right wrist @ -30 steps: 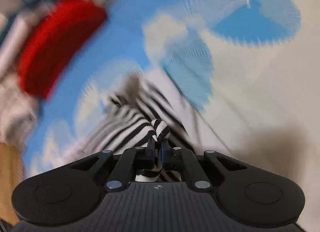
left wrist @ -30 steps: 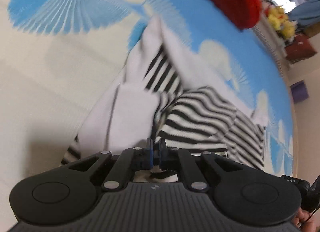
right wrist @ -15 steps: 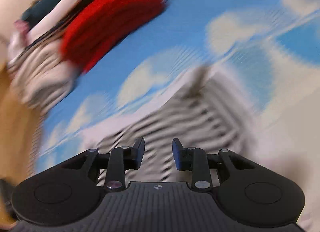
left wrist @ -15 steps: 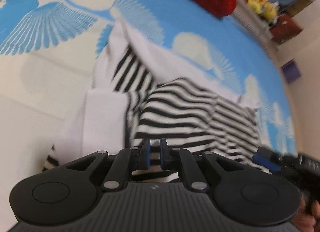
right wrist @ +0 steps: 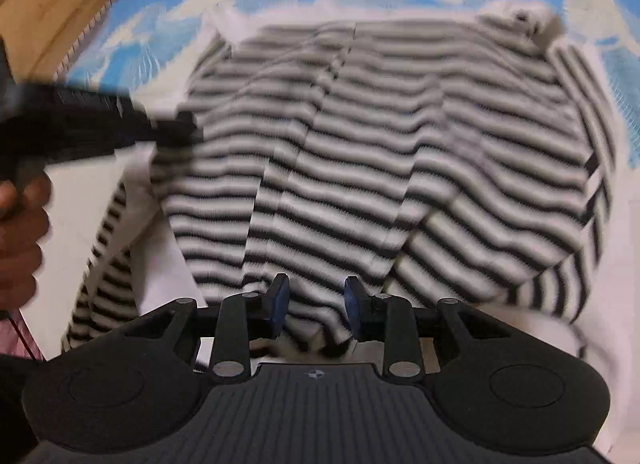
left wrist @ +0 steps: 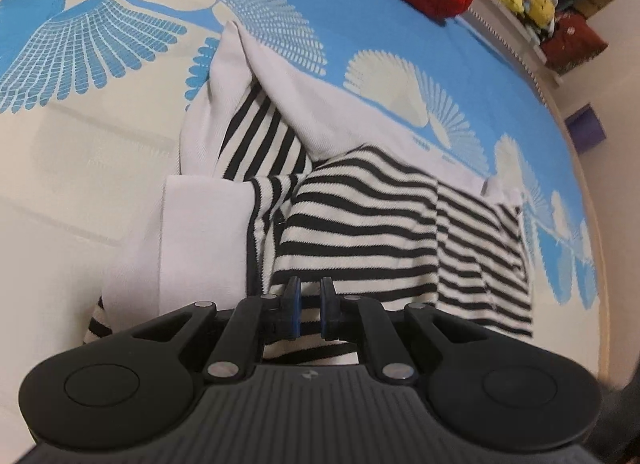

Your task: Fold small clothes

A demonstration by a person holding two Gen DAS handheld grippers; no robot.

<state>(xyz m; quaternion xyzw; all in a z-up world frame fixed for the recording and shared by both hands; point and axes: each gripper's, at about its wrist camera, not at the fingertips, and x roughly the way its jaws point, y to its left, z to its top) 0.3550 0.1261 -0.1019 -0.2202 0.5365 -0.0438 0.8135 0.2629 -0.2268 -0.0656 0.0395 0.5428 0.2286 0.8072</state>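
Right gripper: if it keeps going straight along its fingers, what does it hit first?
Most likely the striped garment. The right gripper has just been opening; its jaws stand apart with striped cloth right ahead and below, none pinched. The frame is blurred, so the gap is unclear.

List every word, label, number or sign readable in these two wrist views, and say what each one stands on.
No words or numbers can be read in either view.
A small round emblem, no letters: on the housing of the left gripper, in its own view.
A small round cross-quartered emblem: on the housing of the right gripper, in its own view.
Pale marks on the dark red bag on the shelf: too small to read.
The striped garment shows no tag or print.
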